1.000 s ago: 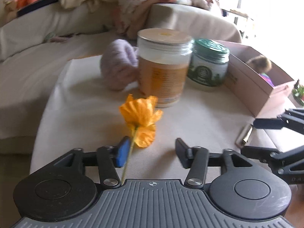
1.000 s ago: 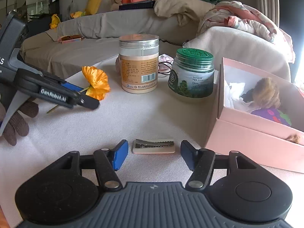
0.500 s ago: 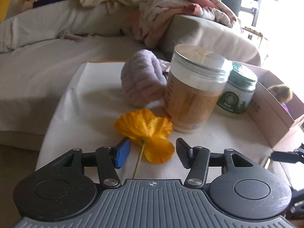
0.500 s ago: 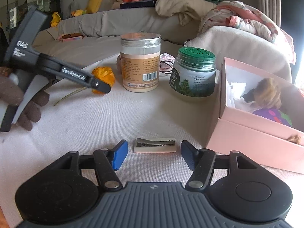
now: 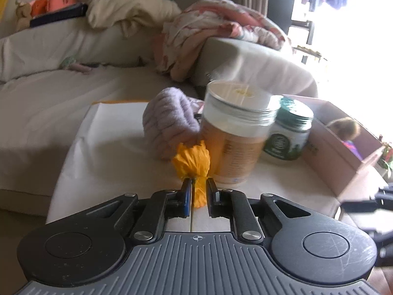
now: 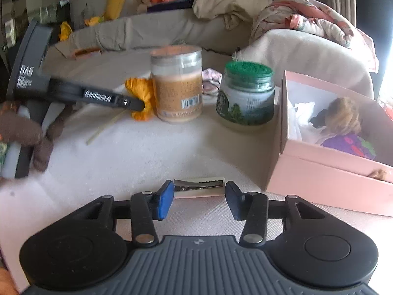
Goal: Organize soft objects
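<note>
On the cloth-covered table [image 6: 147, 162], close against the tall tan jar [image 6: 178, 86], the left gripper [image 5: 198, 191] has its jaws drawn nearly together around the orange fabric flower [image 5: 194, 164], squeezing the bunched petals just above the pale stem [image 6: 105, 127], which trails back across the cloth toward the person's gloved hand [image 6: 29, 135]. From where I stand this looks like the pick-up step for the flower: the grip is made, the bloom is gathered, but it sits low beside the jar and I can't tell whether it has left the cloth. The right gripper [image 6: 199, 196] waits low over the table with its jaws wide apart, holding nothing, a small hair clip [image 6: 199, 184] lying flat between its fingertips. A fluffy lilac piece [image 5: 169, 125] lies behind the tan jar, and a green-lidded jar [image 6: 245, 93] stands between that jar and the open pink box [image 6: 326, 172], where a doll [image 6: 343, 127] already lies. I'd guess the flower is bound for that box, so the next move calls for a clean lift clear of both jars, then a carry across to the right without the long stem snagging either one.
</note>
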Tool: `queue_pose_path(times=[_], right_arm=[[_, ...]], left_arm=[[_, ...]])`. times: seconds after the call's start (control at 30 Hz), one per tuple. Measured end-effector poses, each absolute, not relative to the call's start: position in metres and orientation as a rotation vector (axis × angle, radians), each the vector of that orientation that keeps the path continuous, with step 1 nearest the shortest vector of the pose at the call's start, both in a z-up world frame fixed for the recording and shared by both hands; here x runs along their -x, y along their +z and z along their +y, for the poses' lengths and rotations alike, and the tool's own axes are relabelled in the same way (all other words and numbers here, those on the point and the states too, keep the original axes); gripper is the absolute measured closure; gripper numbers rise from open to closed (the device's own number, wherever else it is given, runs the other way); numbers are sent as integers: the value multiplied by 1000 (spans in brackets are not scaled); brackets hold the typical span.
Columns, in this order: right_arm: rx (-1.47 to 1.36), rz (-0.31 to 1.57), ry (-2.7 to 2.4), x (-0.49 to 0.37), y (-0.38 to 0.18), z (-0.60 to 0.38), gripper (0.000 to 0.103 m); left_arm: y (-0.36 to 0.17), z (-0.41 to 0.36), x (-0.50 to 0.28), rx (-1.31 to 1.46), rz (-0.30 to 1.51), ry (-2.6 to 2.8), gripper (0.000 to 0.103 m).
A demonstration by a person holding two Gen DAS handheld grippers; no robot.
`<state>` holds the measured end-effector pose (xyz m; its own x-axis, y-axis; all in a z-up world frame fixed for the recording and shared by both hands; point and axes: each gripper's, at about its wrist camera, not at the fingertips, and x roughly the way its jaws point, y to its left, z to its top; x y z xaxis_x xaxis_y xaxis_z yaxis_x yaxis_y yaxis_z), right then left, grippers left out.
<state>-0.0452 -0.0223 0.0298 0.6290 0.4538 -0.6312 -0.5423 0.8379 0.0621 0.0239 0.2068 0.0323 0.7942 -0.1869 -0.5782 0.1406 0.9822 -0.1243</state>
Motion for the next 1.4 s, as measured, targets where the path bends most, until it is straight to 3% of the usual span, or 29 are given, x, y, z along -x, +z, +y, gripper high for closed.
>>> queue_pose_path(times=[0.33,0.63,0.87,0.97,1.23,1.37,1.4], right_arm=[[161,548,535,97,61,-62,57],[156,569,522,100,47,-68,57],[170,620,521,79,27,-51,57],[168,659,522,72,18,-45,47],[175,701,538,68,14,-40,38],[167,702,526,63,14,-38,37],[163,699,518,62,14,-39,46]], left_arm=[[55,192,30,66,577,-193,87],[24,201,-19,83,733,-3,82],[14,201,-38,63,706,-12,80],[12,203,-36,75,705,-20,80],[11,199,-51,64,682,-25,81],[9,199,-57,74,664,3,91],[8,200,-55,79,656,-3,92]])
